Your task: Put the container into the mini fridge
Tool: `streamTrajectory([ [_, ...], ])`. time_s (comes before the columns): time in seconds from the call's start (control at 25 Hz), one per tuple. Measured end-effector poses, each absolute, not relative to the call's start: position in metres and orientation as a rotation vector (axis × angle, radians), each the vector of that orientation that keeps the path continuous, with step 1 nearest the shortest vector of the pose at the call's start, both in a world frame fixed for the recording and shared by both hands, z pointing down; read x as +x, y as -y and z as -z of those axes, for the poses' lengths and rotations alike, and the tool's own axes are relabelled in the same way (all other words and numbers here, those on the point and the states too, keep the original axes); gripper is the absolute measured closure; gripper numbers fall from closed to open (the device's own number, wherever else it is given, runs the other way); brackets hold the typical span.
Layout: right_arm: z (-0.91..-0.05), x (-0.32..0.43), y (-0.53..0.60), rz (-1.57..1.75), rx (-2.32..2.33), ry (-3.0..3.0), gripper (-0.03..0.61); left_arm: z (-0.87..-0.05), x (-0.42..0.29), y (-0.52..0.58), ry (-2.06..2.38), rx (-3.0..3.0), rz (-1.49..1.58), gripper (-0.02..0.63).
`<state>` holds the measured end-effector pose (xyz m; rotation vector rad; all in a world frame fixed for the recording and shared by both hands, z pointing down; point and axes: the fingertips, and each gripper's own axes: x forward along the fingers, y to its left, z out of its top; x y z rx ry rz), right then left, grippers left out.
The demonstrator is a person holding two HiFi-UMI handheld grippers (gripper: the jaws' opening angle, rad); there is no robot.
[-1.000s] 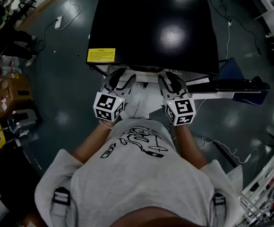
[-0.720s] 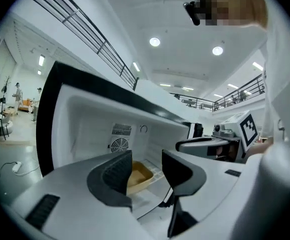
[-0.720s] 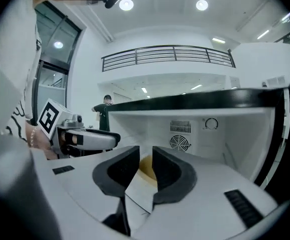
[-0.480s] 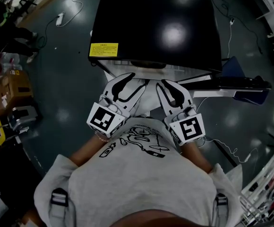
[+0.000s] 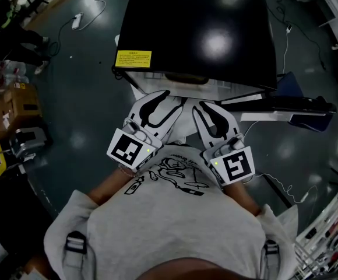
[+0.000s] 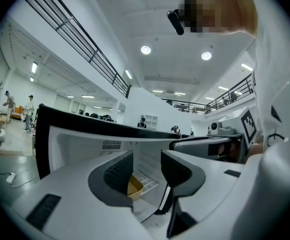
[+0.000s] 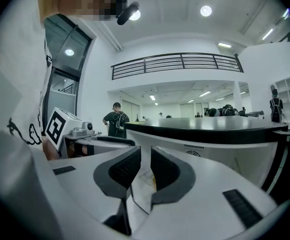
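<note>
the mini fridge (image 5: 198, 34) is seen with a glossy black top, a yellow label (image 5: 133, 58) at its front corner and its door (image 5: 285, 105) swung open. a yellowish container (image 6: 134, 185) is set inside on the white wire shelf (image 6: 147, 179).

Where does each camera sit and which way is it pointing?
Head view: on the person's head, facing steeply down at the mini fridge, grey T-shirt, left tongs and right tongs.
Left gripper view: on the left tongs, facing forward into the open fridge; jaws apart, empty, just closed somewhat.
Right gripper view: on the right tongs, likewise; jaws narrower, just closed further, nothing gripped.
Shared: both gripper views show the fridge's inside, the other tongs and the T-shirt.
</note>
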<state>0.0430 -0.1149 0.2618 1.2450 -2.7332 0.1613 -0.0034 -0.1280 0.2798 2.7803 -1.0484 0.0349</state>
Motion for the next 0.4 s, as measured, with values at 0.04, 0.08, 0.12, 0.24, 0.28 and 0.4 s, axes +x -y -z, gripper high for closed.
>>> streamTrajectory([
  [0.04,-0.2618,0.0430,0.1144,-0.164,1.245,2.732,0.503,-0.2790,-0.0040,0.1278,1.052,2.781,-0.033,0.428],
  [0.08,-0.2617,0.0431,0.1143,-0.165,1.246,2.730,0.503,-0.2785,-0.0043,0.1276,1.054,2.782,-0.031,0.428],
  [0.12,-0.2615,0.0434,0.1144,-0.164,1.249,2.728,0.503,-0.2781,-0.0042,0.1274,1.054,2.783,-0.030,0.428],
  [0.24,-0.2600,0.0430,0.1143,-0.162,1.256,2.727,0.503,-0.2775,-0.0043,0.1265,1.052,2.785,-0.024,0.428],
  [0.28,-0.2591,0.0425,0.1140,-0.160,1.256,2.728,0.503,-0.2774,-0.0048,0.1262,1.051,2.785,-0.024,0.428],
  [0.4,-0.2571,0.0412,0.1128,-0.154,1.258,2.729,0.503,-0.2774,-0.0063,0.1255,1.049,2.784,-0.025,0.428],
])
